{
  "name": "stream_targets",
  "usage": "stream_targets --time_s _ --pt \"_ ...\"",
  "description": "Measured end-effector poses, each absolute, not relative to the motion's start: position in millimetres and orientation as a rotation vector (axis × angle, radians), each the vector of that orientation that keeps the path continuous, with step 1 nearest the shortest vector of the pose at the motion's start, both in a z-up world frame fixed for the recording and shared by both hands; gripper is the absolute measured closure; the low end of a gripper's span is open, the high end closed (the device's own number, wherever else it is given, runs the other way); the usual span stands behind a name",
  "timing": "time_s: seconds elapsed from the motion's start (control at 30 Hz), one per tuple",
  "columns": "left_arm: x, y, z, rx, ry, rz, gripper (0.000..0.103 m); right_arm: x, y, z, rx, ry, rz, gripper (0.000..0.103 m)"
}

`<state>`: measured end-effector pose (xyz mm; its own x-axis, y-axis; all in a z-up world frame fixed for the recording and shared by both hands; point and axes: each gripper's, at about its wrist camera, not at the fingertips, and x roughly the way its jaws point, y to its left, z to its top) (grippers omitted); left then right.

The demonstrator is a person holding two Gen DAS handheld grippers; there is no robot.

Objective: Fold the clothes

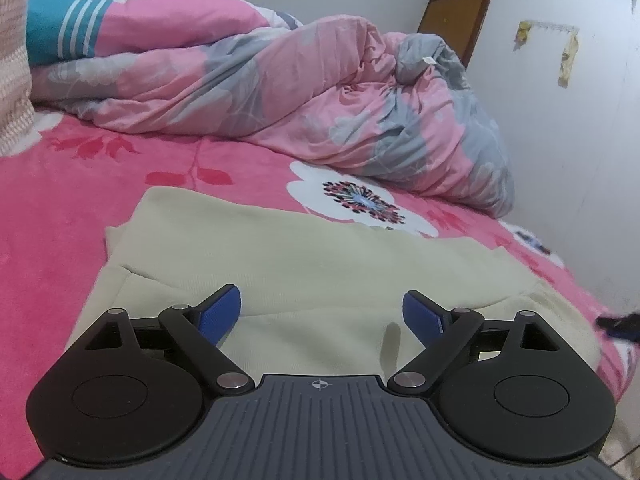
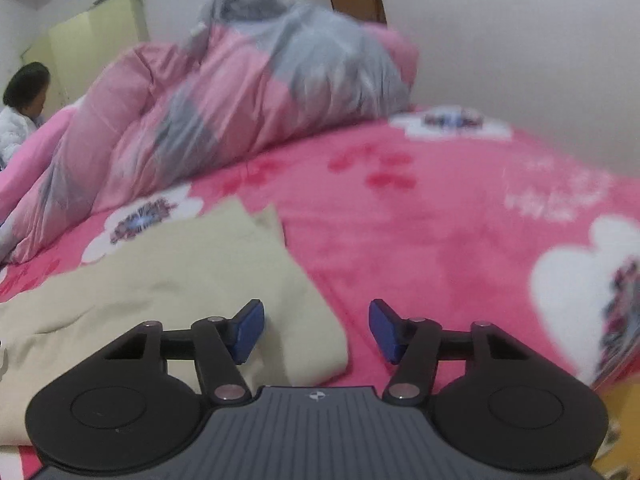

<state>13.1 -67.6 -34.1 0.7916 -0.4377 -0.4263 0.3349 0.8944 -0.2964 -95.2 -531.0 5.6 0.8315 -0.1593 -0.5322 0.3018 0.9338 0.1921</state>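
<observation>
Beige garment [image 1: 320, 264] flat on pink blanket [image 1: 60, 220], left hand-held gripper [image 1: 322, 312] and right hand-held gripper [image 2: 316, 330] agape, empty

This is a bedroom in a home. A big bed [image 1: 80, 208] has a pink puffy quilt [image 1: 280, 92]. A brown door [image 1: 456, 20] is behind.

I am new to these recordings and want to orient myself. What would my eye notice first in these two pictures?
First the pink floral blanket covering the bed, with a cream garment lying flat on it in front of both cameras. Behind it, along the wall, a pink and grey quilt is heaped up. Each hand-held gripper, left and right, stands open with nothing between its blue pads.
</observation>
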Motion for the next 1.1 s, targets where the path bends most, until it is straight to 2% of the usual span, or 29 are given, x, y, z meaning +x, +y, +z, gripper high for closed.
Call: stream_targets --time_s 0.03,0.13,0.37,0.53,0.63,0.73,0.83,1.1 --pt "5.5 -70.5 -28.9 -0.181 0.492 -0.405 0.004 -97.8 -524.0 11.5 0.267 0.521 -0.215 0.042" --pt "-21.9 -81.3 -14.9 -0.079 0.436 -0.426 0.002 -99.5 -489.6 23.5 0.217 0.498 -0.095 0.042" --pt "-52.6 -102.7 -40.8 0.167 0.484 -0.442 0.0 -92.7 -424.9 -17.4 -0.001 0.582 0.036 0.042" --pt "-49.0 -84.3 -31.5 0.094 0.512 -0.425 0.0 -110.7 -423.6 -6.9 -0.028 0.613 0.011 0.042" --pt "-52.4 -77.5 -32.7 0.087 0.523 -0.423 0.0 -111.7 -414.4 3.6 -0.019 0.567 0.034 0.042" --pt "-55.8 -73.0 -37.0 0.095 0.528 -0.405 0.0 -109.3 -396.7 -1.6 -0.038 0.55 0.11 0.041" --pt "-52.3 -65.3 -40.6 0.05 0.541 -0.395 0.0 -107.4 -384.5 -28.1 -0.105 0.578 0.14 0.036" --pt "-48.3 -57.2 -43.2 0.006 0.556 -0.38 0.0 -116.6 -398.8 2.3 -0.104 0.503 0.058 0.036"
